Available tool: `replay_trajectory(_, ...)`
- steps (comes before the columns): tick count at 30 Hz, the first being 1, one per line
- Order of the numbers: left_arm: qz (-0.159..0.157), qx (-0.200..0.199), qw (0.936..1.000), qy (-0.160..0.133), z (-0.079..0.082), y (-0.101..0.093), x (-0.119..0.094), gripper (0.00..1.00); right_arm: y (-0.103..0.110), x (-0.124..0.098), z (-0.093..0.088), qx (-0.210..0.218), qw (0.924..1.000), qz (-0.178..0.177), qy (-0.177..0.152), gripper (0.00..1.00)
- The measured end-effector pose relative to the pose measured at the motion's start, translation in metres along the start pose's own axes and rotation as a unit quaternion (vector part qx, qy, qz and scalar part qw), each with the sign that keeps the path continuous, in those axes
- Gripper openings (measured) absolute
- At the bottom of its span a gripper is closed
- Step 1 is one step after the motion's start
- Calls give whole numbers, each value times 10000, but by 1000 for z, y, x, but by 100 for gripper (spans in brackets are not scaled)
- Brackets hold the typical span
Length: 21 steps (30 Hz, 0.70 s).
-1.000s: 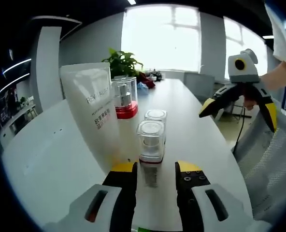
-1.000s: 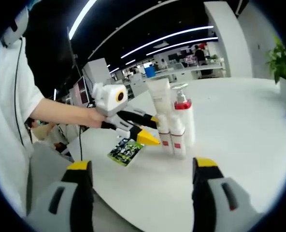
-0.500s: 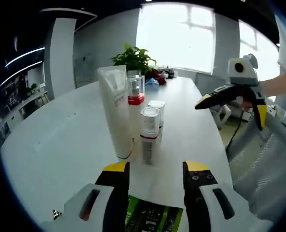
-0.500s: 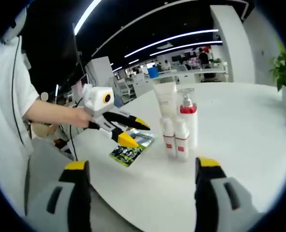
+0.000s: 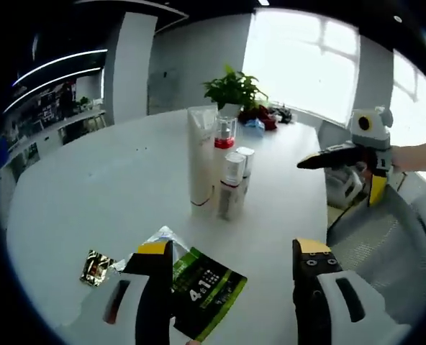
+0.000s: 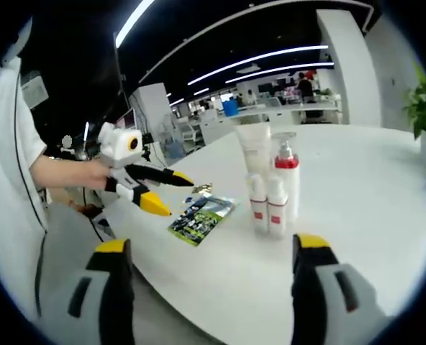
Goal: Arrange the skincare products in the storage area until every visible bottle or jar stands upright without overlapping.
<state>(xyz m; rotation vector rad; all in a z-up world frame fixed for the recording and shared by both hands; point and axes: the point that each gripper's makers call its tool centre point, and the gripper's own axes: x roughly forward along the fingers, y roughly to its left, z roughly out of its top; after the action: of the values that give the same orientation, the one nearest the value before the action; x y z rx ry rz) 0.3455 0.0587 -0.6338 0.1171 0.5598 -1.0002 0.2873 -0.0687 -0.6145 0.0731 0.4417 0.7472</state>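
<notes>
left gripper (image 5: 227, 255): released, bottom centre, above green sachet (image 5: 206, 290)
right gripper (image 6: 209, 248): released, empty
bottles (image 5: 224, 172): upright, clustered, frame centre

Green sachet (image 5: 206, 291) lower edge hidden behind left hand-held gripper (image 5: 231, 262), small foil packet (image 5: 96, 267) print unreadable

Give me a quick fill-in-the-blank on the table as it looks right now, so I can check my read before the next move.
1. The tall white tube, the pump bottle with the red collar and the two small bottles all stand ____.
2. The green packet lies ____ on the table.
3. The left tongs and right tongs are both ____ and hold nothing.
4. Far behind the bottles stands a potted ____.

Missing words: upright; flat; open; plant
</notes>
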Motion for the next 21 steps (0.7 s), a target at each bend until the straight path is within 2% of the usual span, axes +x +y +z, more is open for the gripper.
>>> replay_trajectory(8,430,-345,9984,114,-20,0,-31,77,4,-9,3,-5,9999,-76,-88,93)
replay_trajectory(14,745,-605,9953,142,-34,0,-54,81,6,-13,1,-24,9999,-124,-80,94)
replay_trajectory(21,1057,-788,9912,109,-45,-3,-76,91,13,-16,3,4,9998,-149,-107,94)
